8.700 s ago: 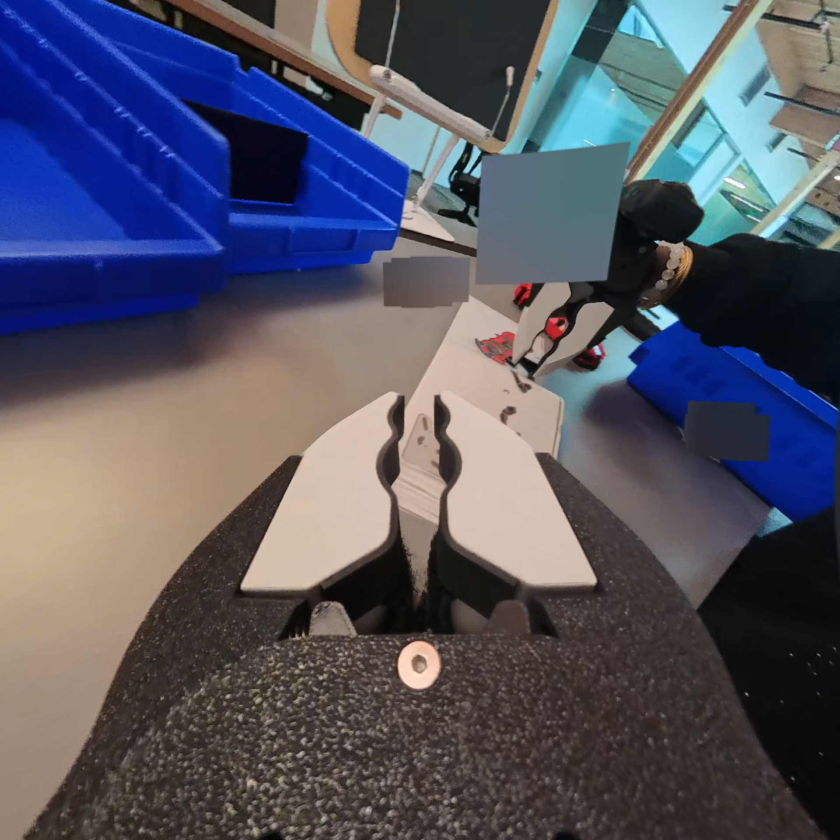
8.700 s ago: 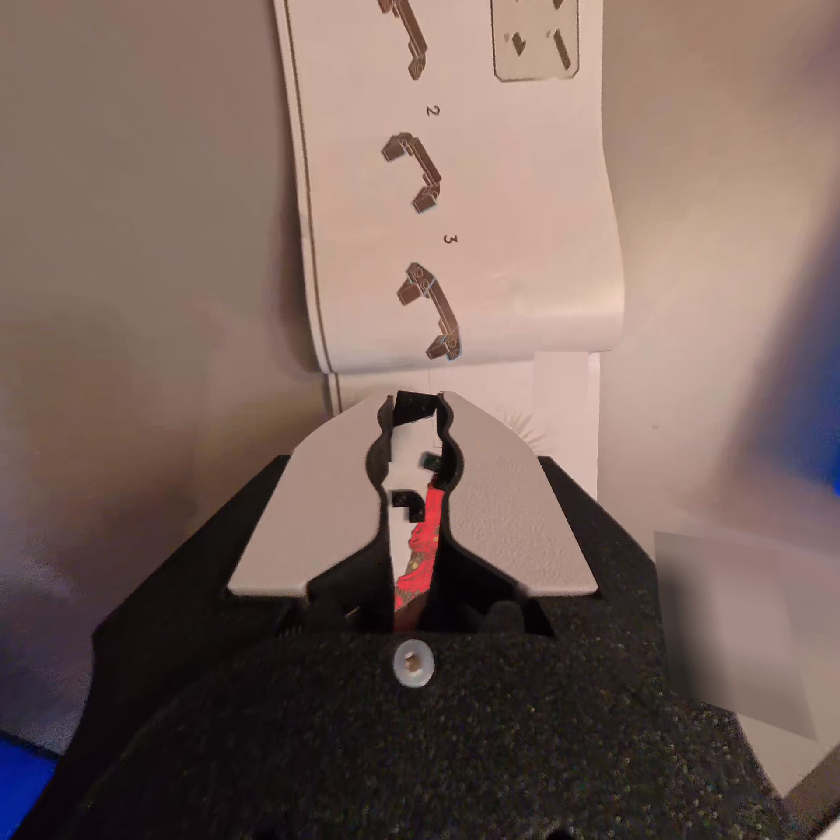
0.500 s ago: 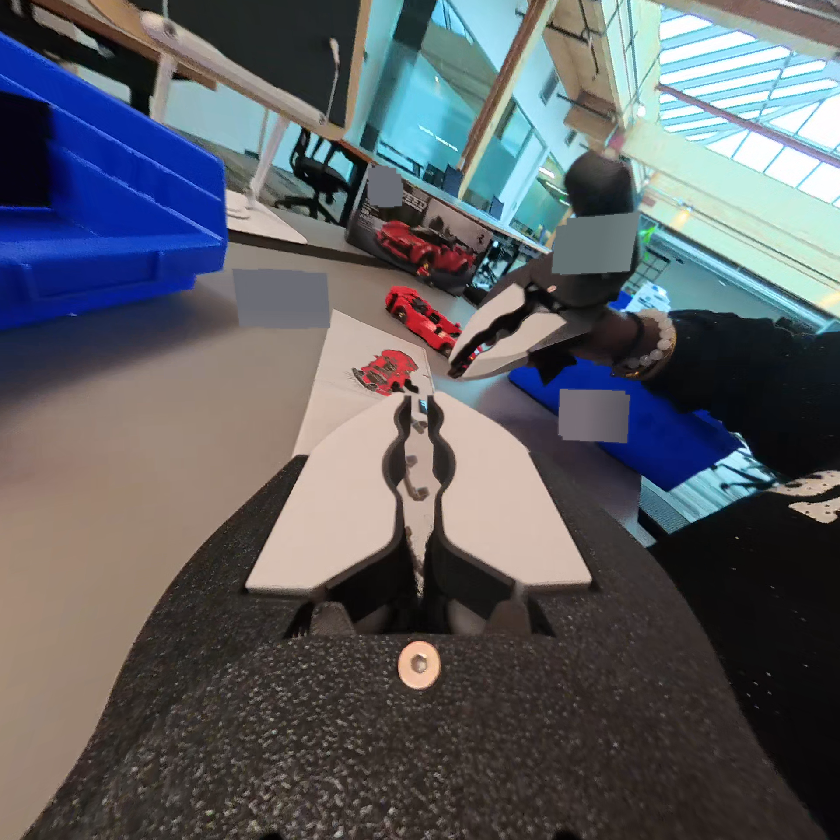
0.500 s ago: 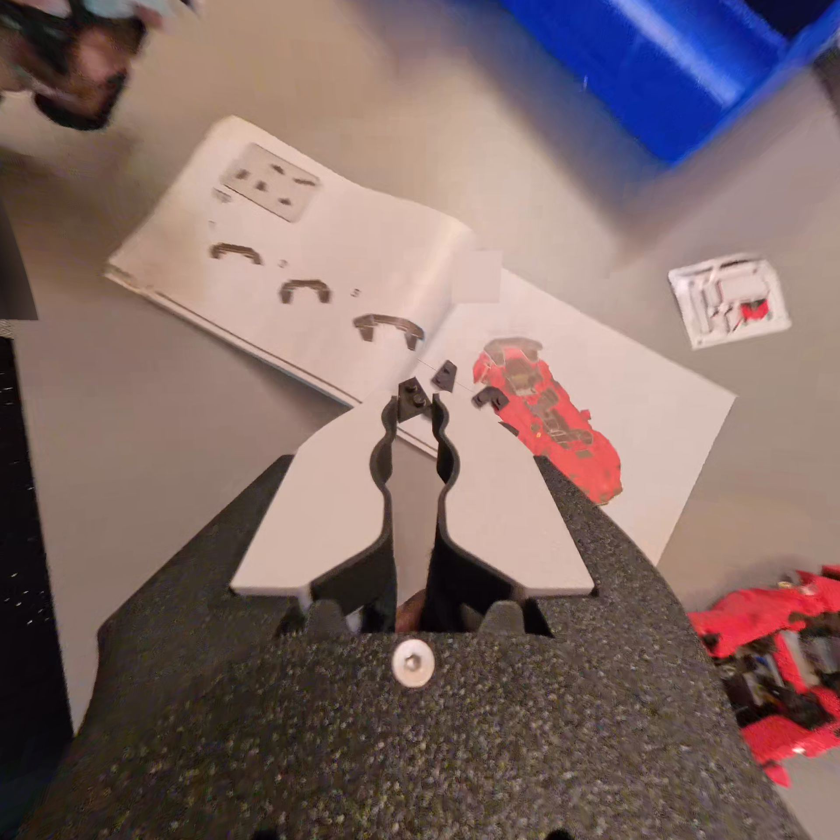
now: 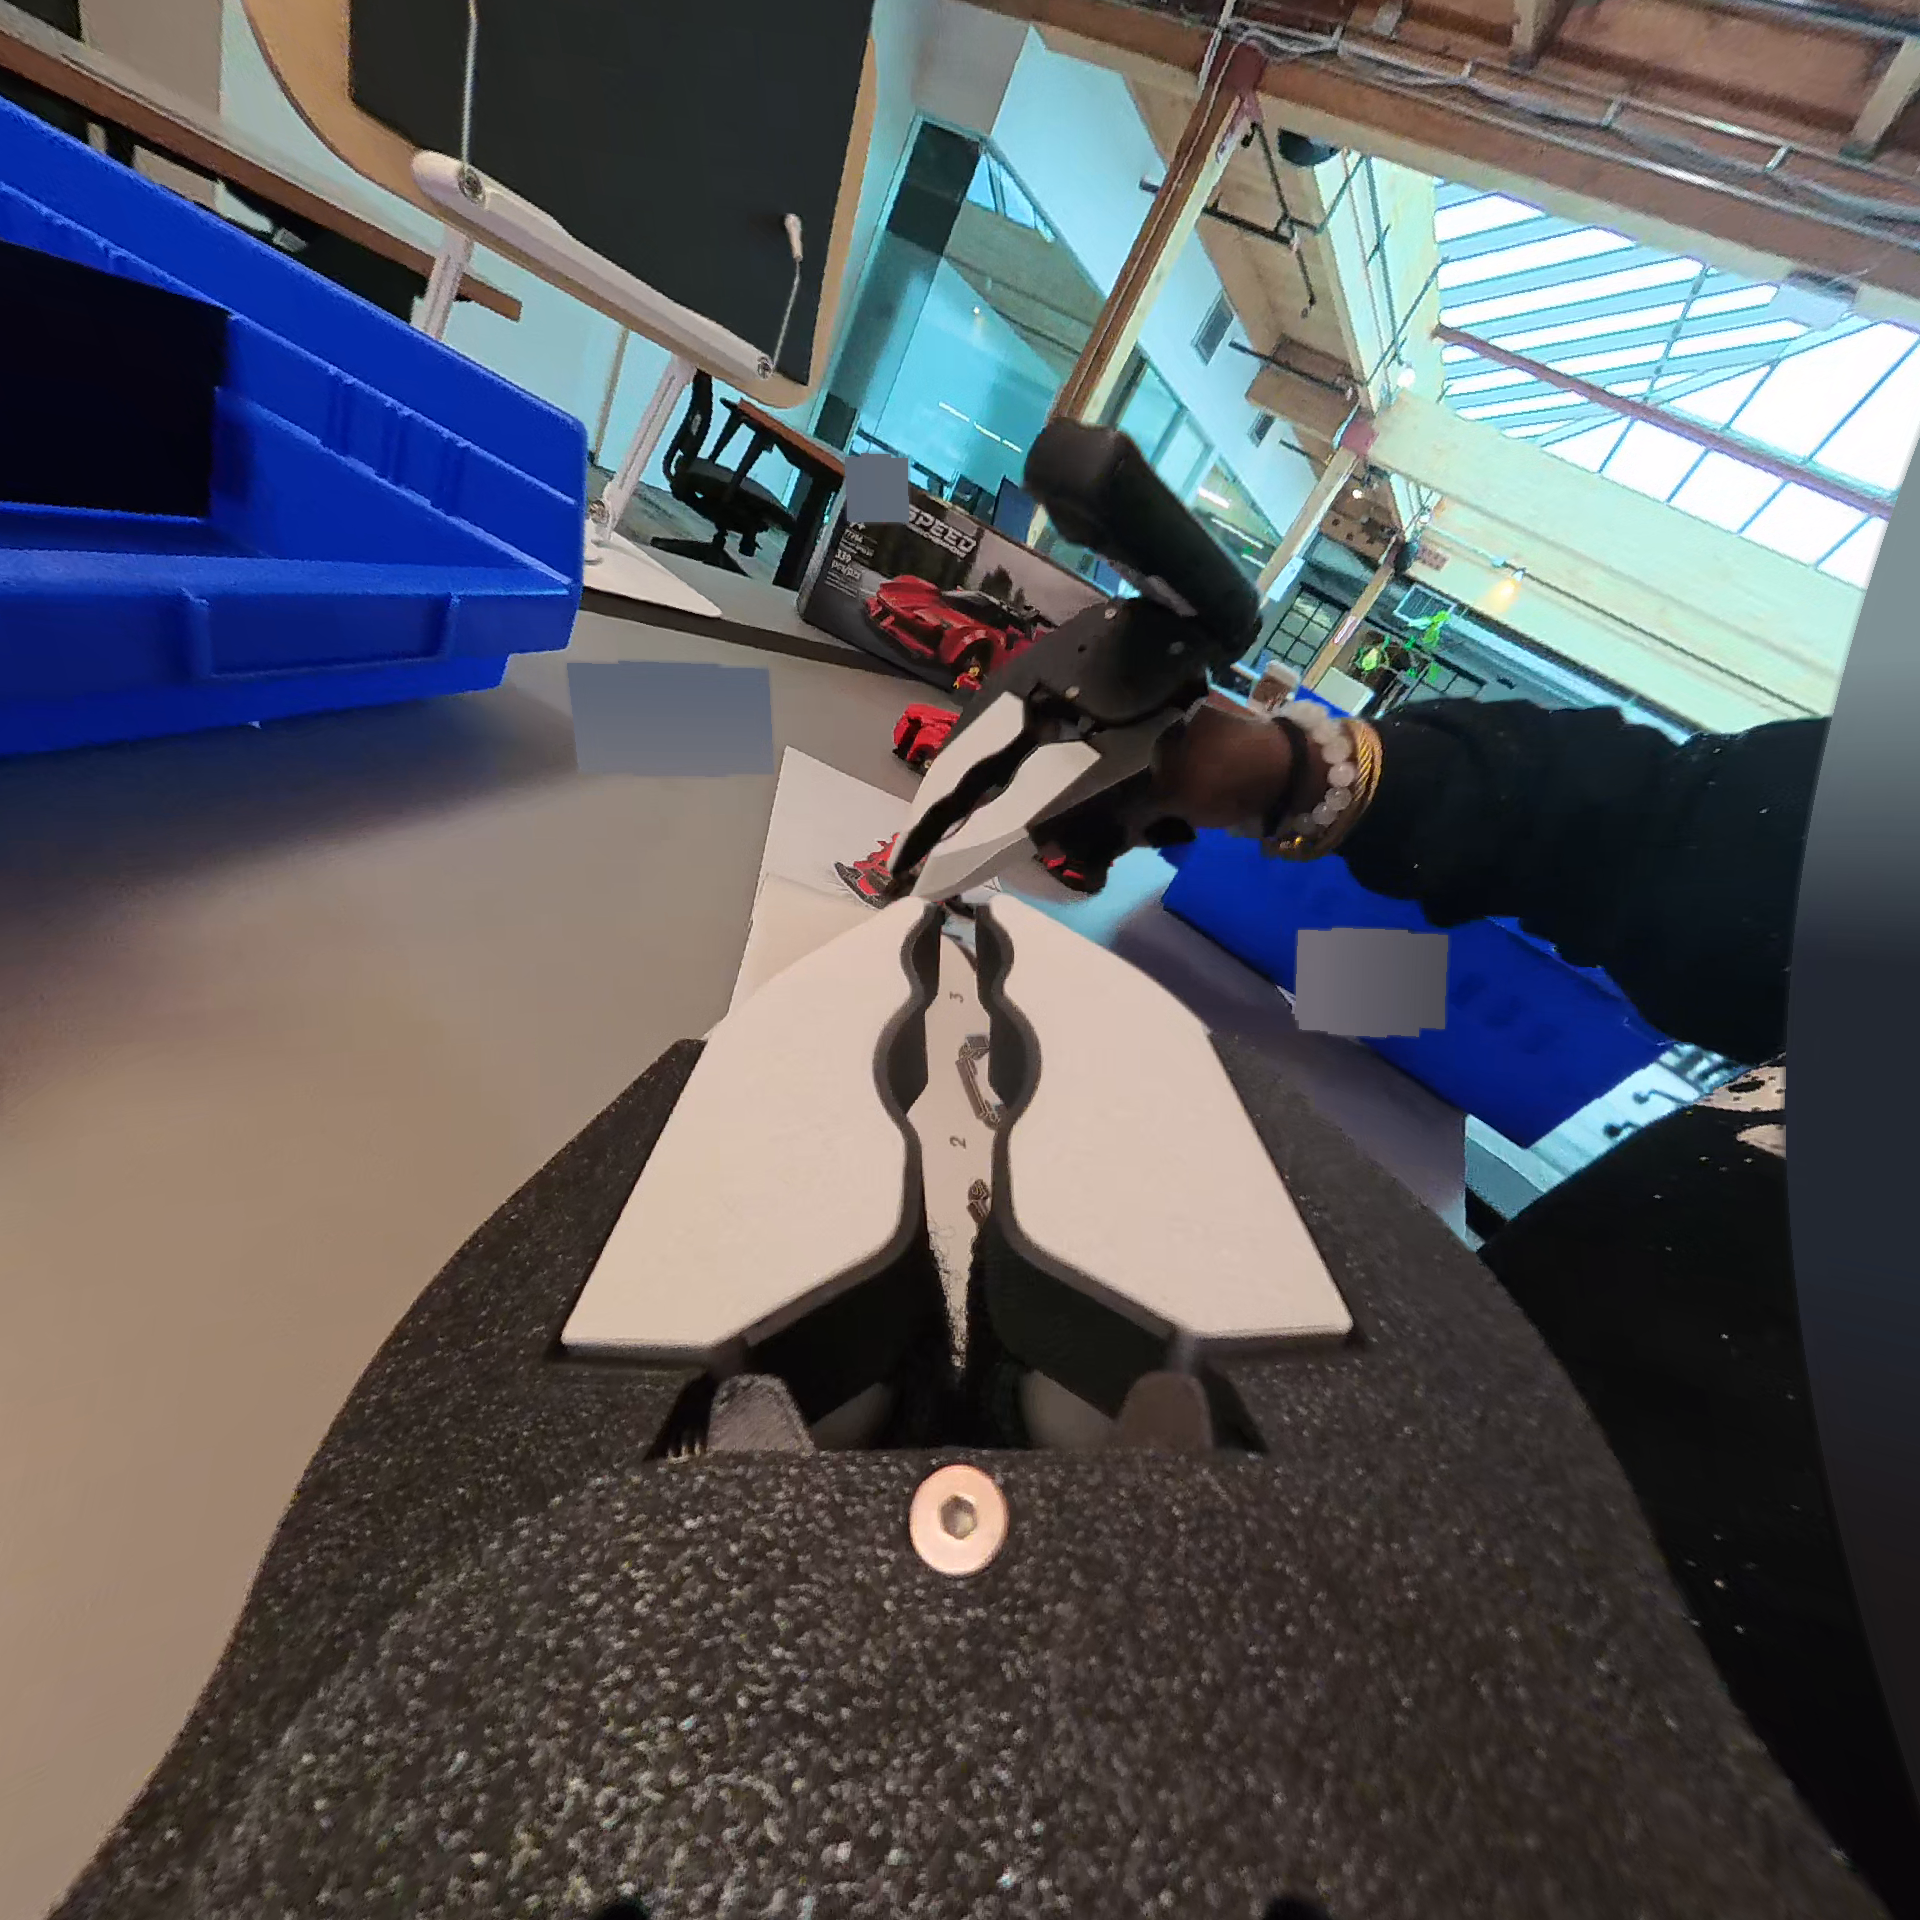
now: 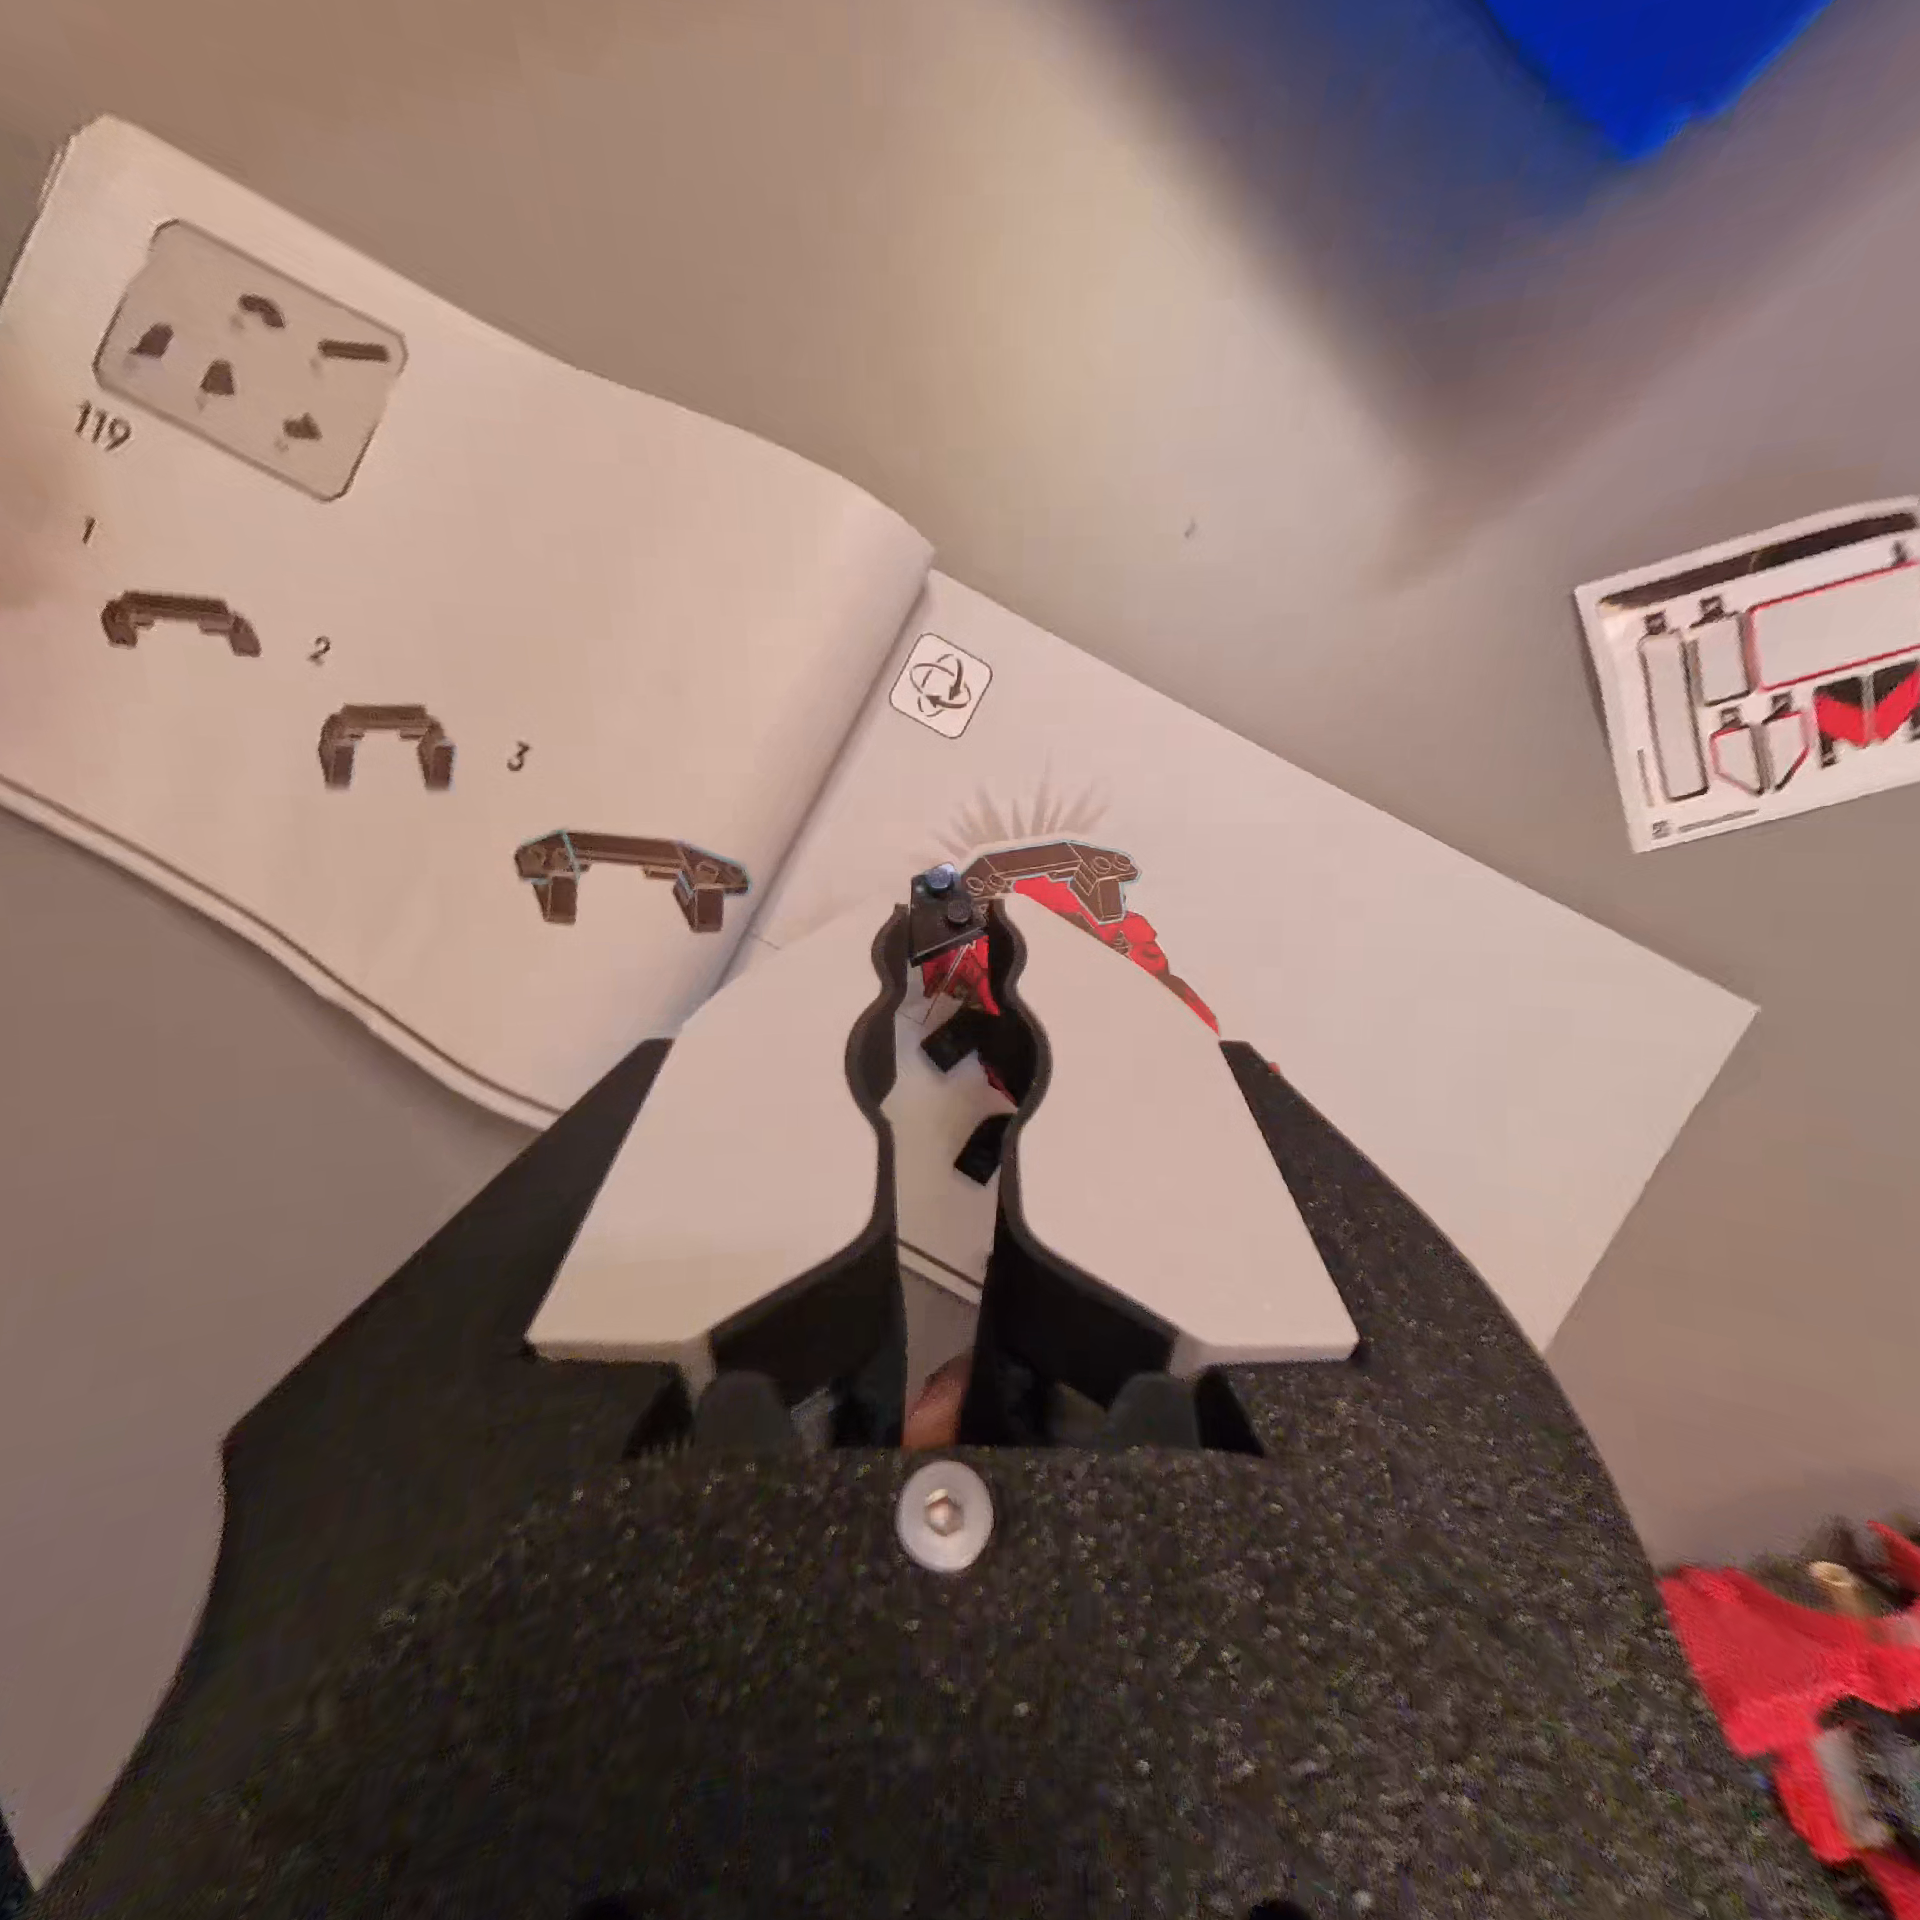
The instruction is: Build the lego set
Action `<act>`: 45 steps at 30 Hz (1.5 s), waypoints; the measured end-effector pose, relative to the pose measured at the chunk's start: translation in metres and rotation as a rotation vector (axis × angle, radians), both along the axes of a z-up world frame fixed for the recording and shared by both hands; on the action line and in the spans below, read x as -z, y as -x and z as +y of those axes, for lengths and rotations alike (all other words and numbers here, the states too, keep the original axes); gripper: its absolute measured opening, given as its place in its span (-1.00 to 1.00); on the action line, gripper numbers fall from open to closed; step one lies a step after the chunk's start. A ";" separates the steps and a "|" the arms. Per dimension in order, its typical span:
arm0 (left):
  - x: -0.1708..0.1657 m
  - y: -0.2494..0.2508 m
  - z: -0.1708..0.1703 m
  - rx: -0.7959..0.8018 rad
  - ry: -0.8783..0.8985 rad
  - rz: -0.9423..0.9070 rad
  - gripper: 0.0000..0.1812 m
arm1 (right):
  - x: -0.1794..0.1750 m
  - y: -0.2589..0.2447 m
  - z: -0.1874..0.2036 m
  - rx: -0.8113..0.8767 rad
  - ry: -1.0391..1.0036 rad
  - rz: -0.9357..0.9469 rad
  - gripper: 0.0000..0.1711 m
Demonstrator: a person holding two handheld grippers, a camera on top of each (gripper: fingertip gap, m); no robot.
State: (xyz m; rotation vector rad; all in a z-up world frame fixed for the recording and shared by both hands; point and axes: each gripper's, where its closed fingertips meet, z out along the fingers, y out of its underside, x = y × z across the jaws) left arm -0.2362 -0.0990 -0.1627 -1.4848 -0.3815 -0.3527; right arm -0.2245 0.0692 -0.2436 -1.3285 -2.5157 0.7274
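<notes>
Right wrist view: right tongs (image 6: 951, 914) pinch a small black studded lego plate (image 6: 940, 912) at their tips, above the open white instruction booklet (image 6: 582, 582) on the grey worktop (image 6: 1247, 312).
Loose parts: two small black pieces (image 6: 954, 1042) lie on the page, below the tongs.
Left tongs (image 5: 956, 925): nearly pressed together, apparently empty, near the booklet.
Risk: tip-only grip; the plate could twist out and drop.

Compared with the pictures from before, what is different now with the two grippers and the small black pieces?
The right gripper has come down closer to the open white instruction booklet and grips a small black studded Lego plate at its fingertips, as half a second ago. The left gripper has dropped lower towards the booklet, nearly shut on nothing. Two loose black pieces still lie on the page; the white sticker sheet stays put.
</notes>
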 end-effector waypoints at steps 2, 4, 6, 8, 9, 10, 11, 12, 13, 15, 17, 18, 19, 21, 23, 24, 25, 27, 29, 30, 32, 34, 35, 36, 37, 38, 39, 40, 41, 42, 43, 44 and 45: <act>0.000 0.001 -0.001 0.006 -0.010 -0.012 -0.93 | 0.008 0.001 0.000 0.049 0.006 -0.018 -0.84; 0.000 0.002 -0.001 0.012 -0.013 -0.021 -0.93 | 0.015 -0.003 -0.001 0.102 0.026 -0.053 -0.84; 0.001 0.003 -0.002 0.016 -0.018 -0.028 -0.93 | 0.012 -0.007 -0.006 0.137 0.084 -0.087 -0.80; 0.000 0.003 -0.003 0.020 -0.027 -0.039 -0.93 | 0.005 -0.011 -0.009 0.146 0.124 -0.116 -0.72; 0.000 0.004 -0.003 0.020 -0.032 -0.044 -0.93 | 0.001 -0.011 -0.009 0.139 0.136 -0.113 -0.68; 0.000 0.004 -0.004 0.020 -0.036 -0.049 -0.93 | -0.003 -0.011 -0.009 0.129 0.149 -0.107 -0.67; 0.000 0.004 -0.004 0.021 -0.039 -0.052 -0.93 | -0.006 -0.012 -0.008 0.113 0.154 -0.112 -0.68; 0.000 0.004 -0.004 0.022 -0.041 -0.054 -0.93 | -0.007 -0.013 -0.007 0.087 0.150 -0.124 -0.70; 0.000 0.004 -0.004 0.022 -0.041 -0.054 -0.93 | -0.008 -0.013 -0.007 0.049 0.136 -0.123 -0.82; 0.000 0.004 -0.004 0.020 -0.038 -0.052 -0.93 | -0.008 -0.009 -0.002 -0.051 0.054 -0.077 -0.95; 0.000 0.004 -0.004 0.021 -0.035 -0.050 -0.93 | -0.002 -0.006 0.007 -0.179 -0.098 -0.038 -0.95; 0.000 0.004 -0.004 0.020 -0.035 -0.050 -0.93 | 0.000 -0.004 0.010 -0.236 -0.168 -0.010 -0.93; 0.000 0.004 -0.004 0.020 -0.035 -0.050 -0.93 | 0.003 -0.003 0.010 -0.307 -0.223 0.009 -0.89; 0.000 0.004 -0.004 0.022 -0.035 -0.051 -0.93 | 0.006 0.000 0.008 -0.418 -0.302 0.057 -0.85; 0.000 0.004 -0.004 0.023 -0.035 -0.052 -0.93 | 0.011 -0.002 0.006 -0.491 -0.329 0.032 -0.84; 0.000 0.004 -0.004 0.024 -0.036 -0.053 -0.93 | 0.013 -0.005 0.006 -0.508 -0.325 0.003 -0.84; 0.000 0.004 -0.004 0.024 -0.037 -0.054 -0.93 | 0.015 -0.005 0.005 -0.512 -0.319 -0.014 -0.84; 0.000 0.004 -0.004 0.026 -0.040 -0.058 -0.93 | 0.015 -0.004 0.004 -0.510 -0.304 -0.020 -0.85; 0.000 0.004 -0.005 0.027 -0.044 -0.063 -0.93 | 0.014 -0.004 0.002 -0.494 -0.289 -0.026 -0.86; 0.000 0.004 -0.005 0.028 -0.046 -0.066 -0.93 | 0.014 -0.005 0.000 -0.478 -0.276 -0.037 -0.86; -0.001 0.005 -0.006 0.028 -0.050 -0.071 -0.93 | 0.013 -0.006 -0.004 -0.441 -0.252 -0.049 -0.88; -0.001 0.005 -0.005 0.030 -0.051 -0.073 -0.93 | 0.011 -0.007 -0.005 -0.427 -0.250 -0.046 -0.88; -0.001 0.005 -0.005 0.031 -0.051 -0.072 -0.93 | 0.011 -0.006 -0.006 -0.427 -0.248 -0.036 -0.88; -0.001 0.005 -0.005 0.031 -0.051 -0.072 -0.93 | 0.010 -0.005 -0.007 -0.421 -0.242 -0.032 -0.88; -0.001 0.004 -0.005 0.030 -0.051 -0.071 -0.93 | 0.009 -0.005 -0.007 -0.417 -0.235 -0.035 -0.88; -0.001 0.004 -0.005 0.029 -0.052 -0.071 -0.93 | 0.007 -0.005 -0.007 -0.410 -0.229 -0.031 -0.88; -0.001 0.004 -0.005 0.029 -0.051 -0.072 -0.93 | 0.004 -0.004 -0.007 -0.401 -0.219 -0.024 -0.88; -0.001 0.004 -0.005 0.029 -0.051 -0.072 -0.93 | -0.001 -0.005 -0.008 -0.393 -0.195 -0.019 -0.88; -0.001 0.005 -0.005 0.029 -0.051 -0.073 -0.93 | -0.009 -0.006 -0.012 -0.384 -0.150 -0.010 -0.86; -0.001 0.005 -0.006 0.028 -0.052 -0.075 -0.94 | -0.019 -0.007 -0.018 -0.373 -0.080 0.006 -0.81; -0.001 0.005 -0.006 0.027 -0.056 -0.079 -0.94 | -0.032 -0.009 -0.027 -0.361 0.008 0.026 -0.75; -0.001 0.006 -0.007 0.025 -0.061 -0.085 -0.94 | -0.046 -0.011 -0.035 -0.345 0.097 0.046 -0.72; -0.002 0.007 -0.007 0.022 -0.066 -0.092 -0.95 | -0.061 -0.013 -0.043 -0.333 0.179 0.070 -0.65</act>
